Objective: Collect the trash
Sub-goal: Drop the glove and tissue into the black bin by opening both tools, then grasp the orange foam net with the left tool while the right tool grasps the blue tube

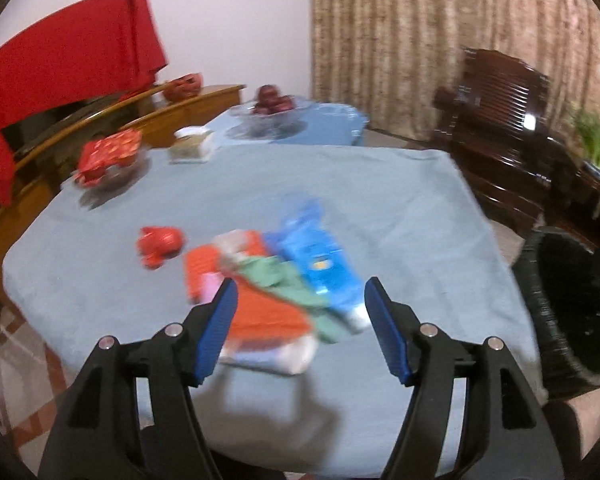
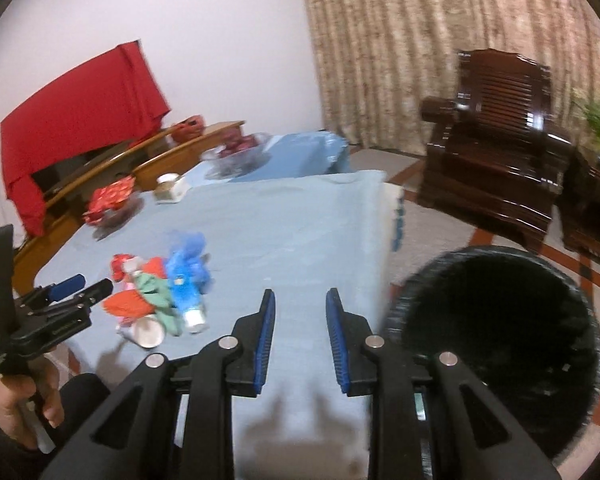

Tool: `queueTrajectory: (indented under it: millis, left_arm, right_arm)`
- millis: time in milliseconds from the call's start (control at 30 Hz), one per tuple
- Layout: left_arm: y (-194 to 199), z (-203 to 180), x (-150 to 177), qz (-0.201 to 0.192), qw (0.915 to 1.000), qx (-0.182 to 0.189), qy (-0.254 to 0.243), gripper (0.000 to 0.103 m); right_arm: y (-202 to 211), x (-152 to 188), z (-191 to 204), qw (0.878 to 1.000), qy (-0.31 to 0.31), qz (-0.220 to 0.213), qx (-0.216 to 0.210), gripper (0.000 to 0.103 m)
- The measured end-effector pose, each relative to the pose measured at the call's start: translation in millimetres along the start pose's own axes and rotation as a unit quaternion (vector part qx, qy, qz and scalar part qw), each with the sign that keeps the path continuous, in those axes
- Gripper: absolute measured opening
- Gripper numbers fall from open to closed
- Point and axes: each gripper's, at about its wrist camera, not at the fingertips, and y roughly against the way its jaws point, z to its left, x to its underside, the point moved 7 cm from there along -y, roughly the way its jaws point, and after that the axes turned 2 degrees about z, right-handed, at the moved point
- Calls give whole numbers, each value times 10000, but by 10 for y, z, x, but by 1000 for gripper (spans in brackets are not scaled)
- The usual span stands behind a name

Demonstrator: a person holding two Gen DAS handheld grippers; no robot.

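Over the wrapper pile [image 1: 276,284], the left gripper [image 1: 298,300] gapes empty for a grab; right gripper [image 2: 300,320] hangs part-open, empty, beside the bin [image 2: 500,344].

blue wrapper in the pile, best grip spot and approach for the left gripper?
Probably the blue wrapper's crumpled far end, which sticks out clear of the pile. Its near end lies against the green wrapper, so a pinch there may catch both. The open left gripper could come from above, jaws across the wrapper's narrow width. Blur hides finer detail.
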Motion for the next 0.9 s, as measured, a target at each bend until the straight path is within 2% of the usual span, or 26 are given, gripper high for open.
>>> queueTrajectory:
  millis: [133, 267, 733, 800, 833, 900]
  left_arm:
    - [-66, 329, 113, 67, 9999, -52, 129, 68]
    - [-125, 459, 228, 86, 9999, -26, 74, 69]
    - [-597, 546, 353, 295, 9987, 425, -45, 70]
    - [-679, 520, 339, 382, 9971, 653, -99, 37]
    - [-735, 489, 350, 500, 9955, 794, -147, 6]
    - [-769, 478, 335, 479, 9944, 924, -156, 5]
  right_arm:
    - [-205, -31, 406, 9996, 193, 79, -202, 26]
    - [-375, -66, 682, 9989, 268, 155, -354, 26]
    - [-894, 56, 1194, 9967, 385, 550, -446, 26]
    - [-946, 82, 1231, 9964, 383, 607, -457, 26]
    - [-958, 92, 1240, 9962, 385, 627, -460, 26]
    - [-1003, 110, 1283, 9956, 429, 690, -472, 26]
